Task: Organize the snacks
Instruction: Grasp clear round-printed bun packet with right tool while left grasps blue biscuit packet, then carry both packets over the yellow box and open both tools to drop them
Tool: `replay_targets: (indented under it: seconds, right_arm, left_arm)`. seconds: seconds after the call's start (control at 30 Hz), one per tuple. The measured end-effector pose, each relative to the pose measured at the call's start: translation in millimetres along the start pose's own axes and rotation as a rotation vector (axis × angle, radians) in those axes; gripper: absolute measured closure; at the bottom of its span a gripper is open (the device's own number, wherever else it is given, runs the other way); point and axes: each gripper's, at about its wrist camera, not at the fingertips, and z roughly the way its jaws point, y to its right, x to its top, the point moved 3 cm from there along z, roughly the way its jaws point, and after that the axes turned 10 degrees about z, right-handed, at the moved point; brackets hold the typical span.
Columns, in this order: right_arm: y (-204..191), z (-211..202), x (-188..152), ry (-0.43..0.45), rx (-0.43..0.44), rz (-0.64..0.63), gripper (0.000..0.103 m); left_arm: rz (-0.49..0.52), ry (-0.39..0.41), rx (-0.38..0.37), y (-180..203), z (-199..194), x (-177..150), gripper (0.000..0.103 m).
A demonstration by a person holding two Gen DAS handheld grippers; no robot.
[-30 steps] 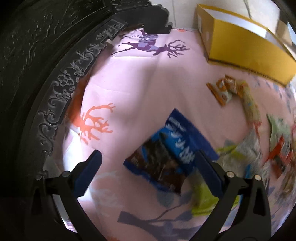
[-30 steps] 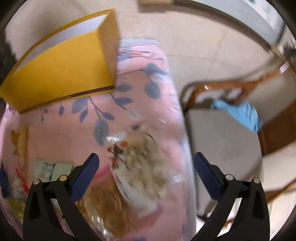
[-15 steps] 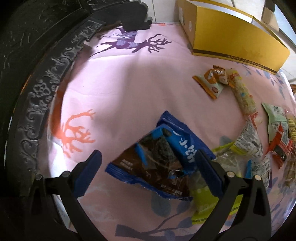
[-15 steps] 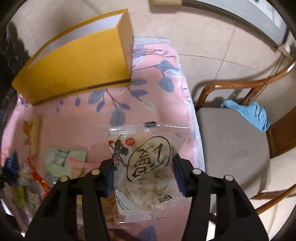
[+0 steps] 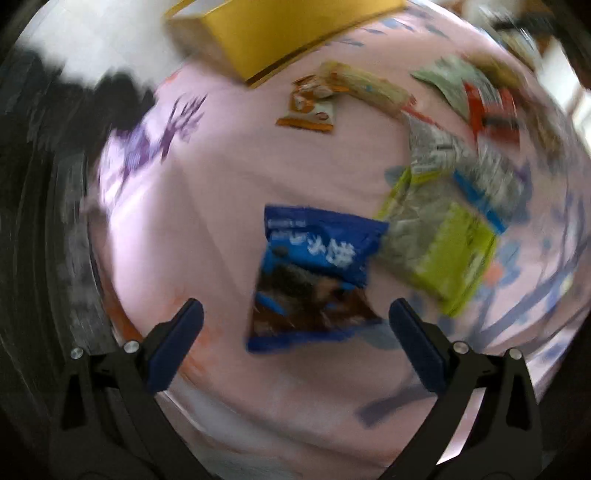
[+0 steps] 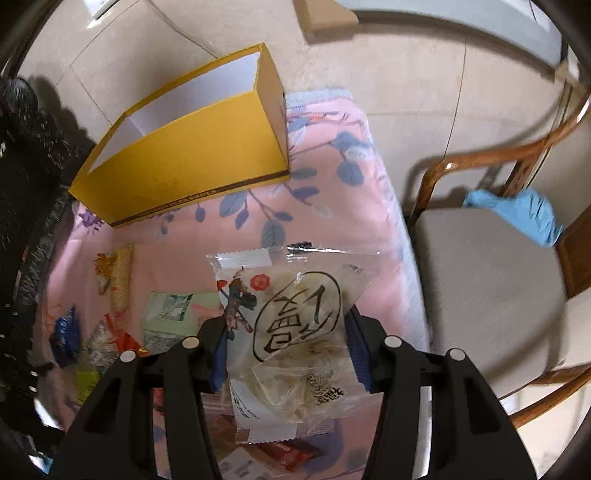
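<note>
Right tool (image 6: 286, 347) clamps the clear packet (image 6: 291, 332) at lower centre; left tool (image 5: 295, 343) gapes empty over the blue packet (image 5: 314, 273). Slippery film might slide free before reaching the yellow box (image 6: 184, 162), upper left.

Your left wrist view is heavily motion-smeared: the blue snack bag (image 5: 314, 273) and yellow box (image 5: 280, 33) have soft edges, print unreadable, w/ white glare at top left. Your right wrist view is sharper, evenly lit, soft shadow beside the chair (image 6: 491, 280) on the floor. Both show fisheye bending and dark corners.
</note>
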Motion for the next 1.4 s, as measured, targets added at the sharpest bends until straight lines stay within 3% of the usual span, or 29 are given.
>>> replay_targets:
  seconds: [0.13,0.2,0.23,0.3,0.37,0.4,0.47,0.5,0.53,0.67,0.7,0.8,0.93,1.07,1.13,1.2,1.27,1.3,1.4]
  right_arm:
    - [1.1,-1.5,-8.7,-0.009,-0.007,-0.002,0.050]
    - [4.6,-4.0,-9.8,-0.012,-0.019,0.006,0.050]
    - [7.1,-8.2,-9.0,-0.007,-0.017,0.016,0.050]
    - [11.5,-13.7,-7.1,0.006,-0.021,0.030,0.050]
    - [16.0,-18.8,-5.4,0.019,-0.025,0.039,0.050]
    - [16.5,-19.5,-5.4,0.020,-0.028,0.039,0.050]
    - [17.3,-20.5,-6.3,0.025,-0.018,0.043,0.050]
    - [17.4,-20.7,-7.2,0.025,-0.005,0.045,0.050]
    - [16.5,-19.9,-8.2,0.022,0.011,0.047,0.050]
    - [7.0,-14.1,-13.1,-0.009,0.046,0.026,0.050]
    - [3.8,-14.3,-14.3,-0.012,0.052,0.013,0.050]
    - [-3.1,-16.8,-17.7,-0.022,0.075,-0.010,0.050]
    - [-4.9,-17.2,-18.6,-0.031,0.081,-0.022,0.050]
    - [-3.4,-14.3,-19.0,-0.039,0.088,-0.009,0.050]
    - [-4.4,-11.3,-19.5,-0.047,0.091,0.002,0.050]
    - [-6.8,-10.1,-20.6,-0.055,0.102,0.003,0.050]
    - [-10.7,-10.3,-21.0,-0.057,0.109,-0.010,0.050]
    - [-11.5,-10.8,-20.5,-0.055,0.105,-0.015,0.050]
    - [-12.3,-15.0,-18.1,-0.042,0.102,-0.024,0.050]
  left_arm:
    - [-0.017,-0.023,-0.313,-5.7,34.3,-0.8,0.002]
    - [0.081,-0.109,-0.253,2.3,62.0,-5.3,0.002]
    - [0.042,-0.086,-0.280,-1.6,63.8,-5.5,0.002]
    - [-0.101,-0.061,-0.250,-13.6,68.0,-3.2,0.002]
    - [-0.324,-0.041,-0.219,-24.3,69.5,-3.9,0.008]
    - [-0.428,-0.010,-0.181,-26.3,65.8,-4.9,0.020]
    - [-0.495,0.008,-0.152,-20.2,58.3,-5.0,0.053]
    - [-0.518,0.010,-0.146,-18.7,55.8,-4.9,0.092]
    - [-0.564,-0.007,-0.128,-18.0,55.6,-6.5,0.102]
    - [-0.591,-0.010,-0.084,-11.1,57.3,-8.3,0.102]
    - [-0.594,-0.018,-0.076,-8.3,56.2,-8.8,0.097]
    - [-0.644,-0.072,-0.011,-2.9,39.0,-18.0,0.002]
    - [-0.800,-0.026,0.015,-4.1,6.5,-30.7,0.002]
    - [-0.922,0.054,-0.004,-23.0,-6.8,-3.2,0.002]
    - [-0.920,0.032,0.020,-33.1,4.6,19.0,0.002]
    - [-0.885,-0.055,0.055,-42.5,36.6,39.3,0.002]
    - [-0.882,-0.080,0.032,-42.6,57.1,40.0,0.003]
    - [-0.892,-0.069,0.000,-43.7,64.5,41.2,0.020]
    - [-0.903,-0.035,0.030,-46.0,68.0,43.4,0.034]
